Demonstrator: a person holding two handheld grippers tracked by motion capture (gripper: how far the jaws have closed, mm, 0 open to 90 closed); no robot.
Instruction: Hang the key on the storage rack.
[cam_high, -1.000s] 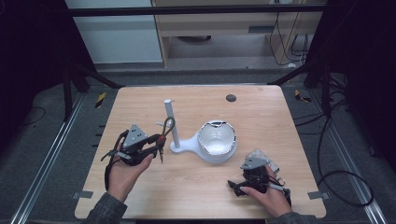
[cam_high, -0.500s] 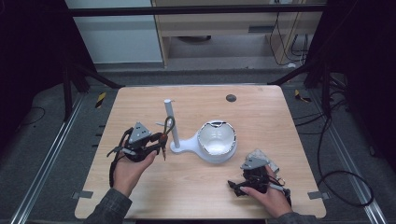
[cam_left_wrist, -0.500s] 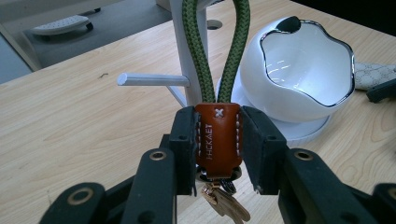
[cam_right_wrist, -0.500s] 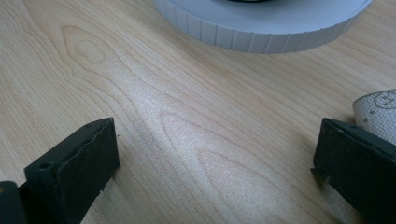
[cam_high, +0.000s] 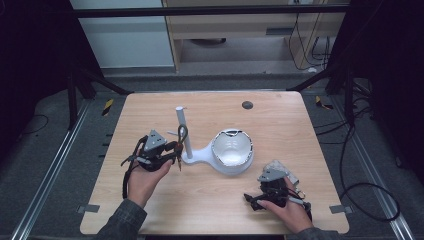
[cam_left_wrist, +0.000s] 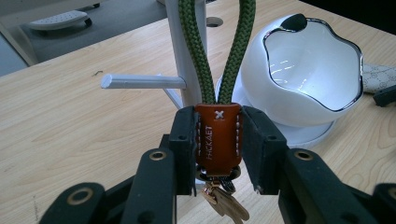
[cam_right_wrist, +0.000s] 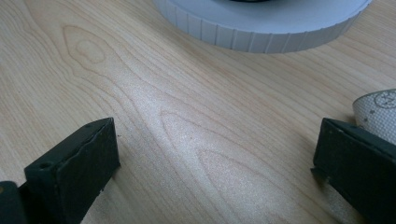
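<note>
Left gripper view is showing my left tongs (cam_left_wrist: 218, 140) clamping the brown stitched leather tab (cam_left_wrist: 218, 138) of a key fob, both black pads pressing on the tab's sides. A green braided cord loop (cam_left_wrist: 217, 51) is rising from the top of that tab and is running up in front of the white upright post (cam_left_wrist: 189, 56) of the white key stand, which I am taking as my landmark. Brass-coloured keys (cam_left_wrist: 224, 203) are hanging under the tab, below my jaws. A thin white peg (cam_left_wrist: 142, 81) is sticking out sideways from the post, just beside the cord and level with its lower part; whether the cord is touching the post I cannot tell.

High view is showing my left tongs (cam_high: 170, 151) hovering just beside the post (cam_high: 182, 131), on its left, with the fob held off the light wooden worktop (cam_high: 280, 120). The white bowl with a wavy chrome rim (cam_high: 232, 152) is sitting on the stand's base, to the right of the post. My right tongs (cam_high: 260, 197) are lying low on the worktop, well to the right of the post and nearer to me than the bowl.

Right gripper view is showing my right tongs (cam_right_wrist: 215, 158) standing wide apart, with bare wood between the jaws and the stand's ribbed white base (cam_right_wrist: 266, 28) ahead.
</note>
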